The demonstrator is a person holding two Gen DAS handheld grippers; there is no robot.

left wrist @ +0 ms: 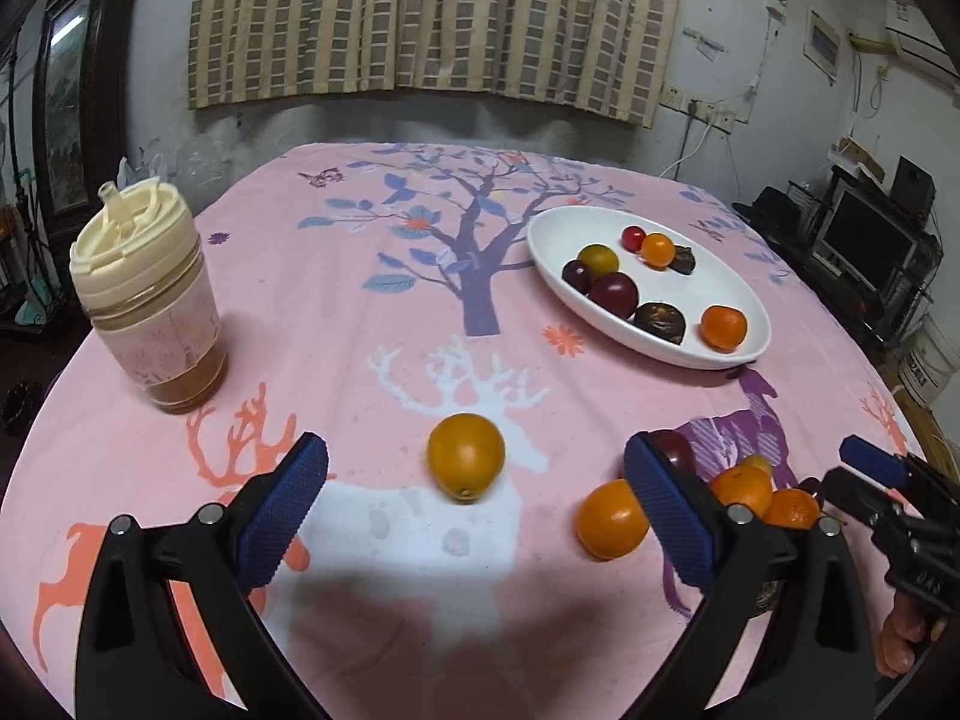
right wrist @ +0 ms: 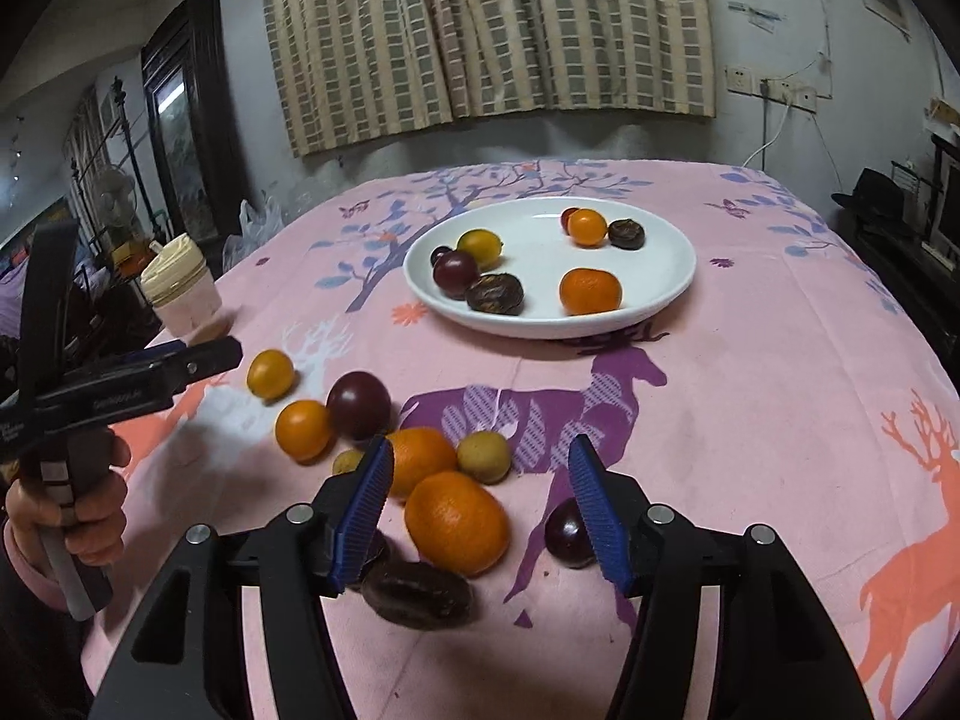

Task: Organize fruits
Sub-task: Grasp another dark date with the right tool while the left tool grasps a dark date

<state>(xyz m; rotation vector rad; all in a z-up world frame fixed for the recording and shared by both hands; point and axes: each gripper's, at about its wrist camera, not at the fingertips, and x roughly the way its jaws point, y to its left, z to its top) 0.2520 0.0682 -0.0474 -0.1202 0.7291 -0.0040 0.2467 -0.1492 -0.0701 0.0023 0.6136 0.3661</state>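
Observation:
A white oval plate (left wrist: 744,294) (right wrist: 666,276) holds several small fruits: orange, red, dark purple and brown ones. Loose fruits lie on the pink cloth nearer me. My left gripper (left wrist: 477,501) is open, and a yellow-orange fruit (left wrist: 466,456) (right wrist: 270,373) lies on the cloth between its fingers. My right gripper (right wrist: 480,507) is open above a mandarin (right wrist: 457,521), with a dark plum (right wrist: 567,534) by its right finger and a brown fruit (right wrist: 417,594) below. It also shows in the left wrist view (left wrist: 870,468) at right.
A jar with a cream lid (left wrist: 147,294) (right wrist: 180,288) stands at the table's left edge. More loose fruits (right wrist: 360,405) cluster left of the right gripper. The table edge lies close on the right, with electronics (left wrist: 864,240) beyond.

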